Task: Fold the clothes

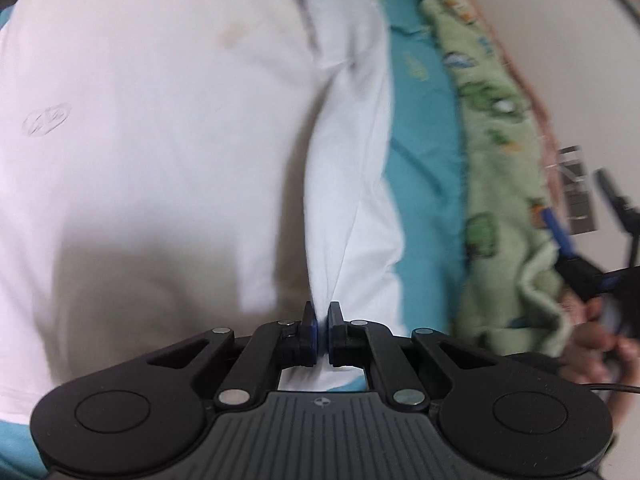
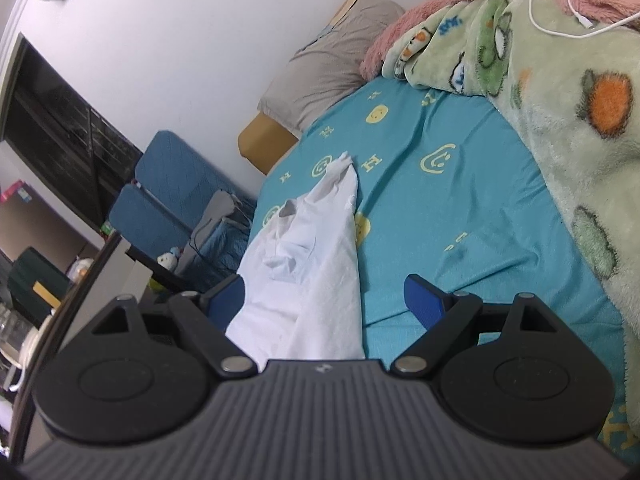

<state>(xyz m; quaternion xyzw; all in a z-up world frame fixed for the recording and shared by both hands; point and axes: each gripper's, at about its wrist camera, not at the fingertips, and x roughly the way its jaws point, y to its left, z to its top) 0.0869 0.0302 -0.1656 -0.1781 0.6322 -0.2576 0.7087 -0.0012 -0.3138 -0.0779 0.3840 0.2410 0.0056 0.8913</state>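
A white T-shirt [image 1: 160, 140] with a faint chest logo lies on the teal bed sheet [image 1: 424, 128] and fills most of the left wrist view. My left gripper [image 1: 322, 322] is shut on a pinched fold of the shirt's edge, and the cloth is drawn taut toward it. In the right wrist view the shirt [image 2: 316, 256] runs as a crumpled strip away from the camera. My right gripper [image 2: 325, 294] is open, its blue pads wide apart on either side of the cloth, gripping nothing.
A green cartoon fleece blanket [image 2: 560, 128] and a pink blanket [image 2: 440, 12] are heaped along the right of the bed. A grey pillow [image 2: 332, 64] lies at the head. A white cable [image 2: 560, 12] rests on the blankets. Blue cushions [image 2: 160, 192] and clutter stand beside the bed's left edge.
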